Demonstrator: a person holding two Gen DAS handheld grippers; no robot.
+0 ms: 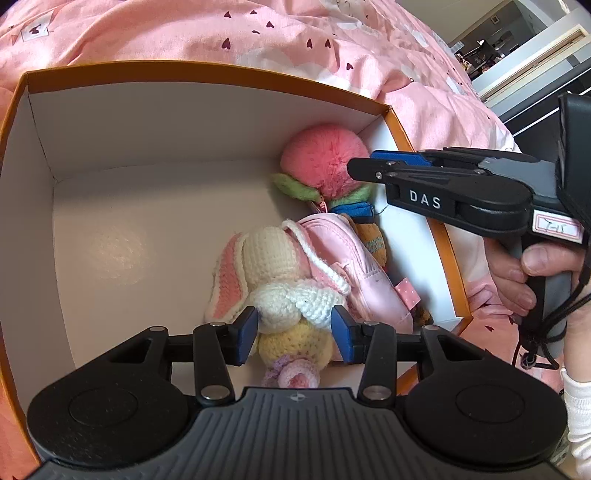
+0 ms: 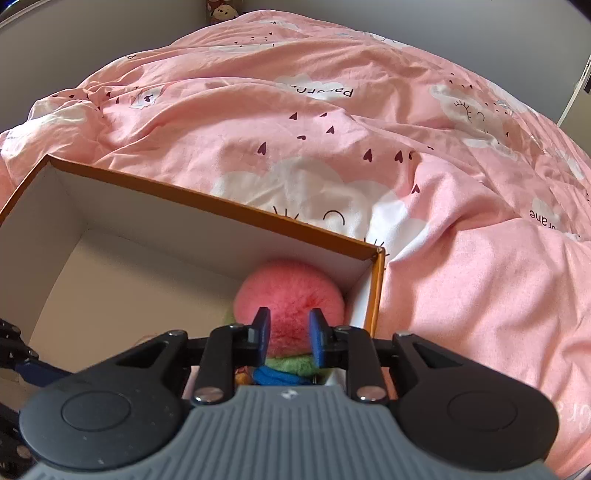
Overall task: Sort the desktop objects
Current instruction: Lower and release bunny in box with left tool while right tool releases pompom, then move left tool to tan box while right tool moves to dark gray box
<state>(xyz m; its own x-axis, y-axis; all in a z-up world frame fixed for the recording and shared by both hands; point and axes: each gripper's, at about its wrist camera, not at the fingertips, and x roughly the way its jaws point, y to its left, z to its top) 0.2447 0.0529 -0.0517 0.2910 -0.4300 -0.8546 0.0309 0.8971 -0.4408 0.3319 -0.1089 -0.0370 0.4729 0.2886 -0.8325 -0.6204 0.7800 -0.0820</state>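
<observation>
"DAS" reads white on the right gripper (image 1: 364, 168), reaching in from frame right with jaws apparently empty and slightly parted, while the left gripper (image 1: 293, 334) gapes around the crocheted bunny (image 1: 273, 280) lying low-centre in the orange box (image 1: 207, 74).

Bed (image 2: 461, 295) fills both views, covered by a rumpled pink duvet (image 2: 258, 110) printed with white clouds, dark hearts and some lettering. Plain pale wall (image 2: 443, 22) behind the bed in the right wrist view. Plush toy (image 2: 221, 13) at the far top edge. Left wrist view: white cabinet or door frame (image 1: 535, 59) at upper right, dim room beyond. Soft daylight.
</observation>
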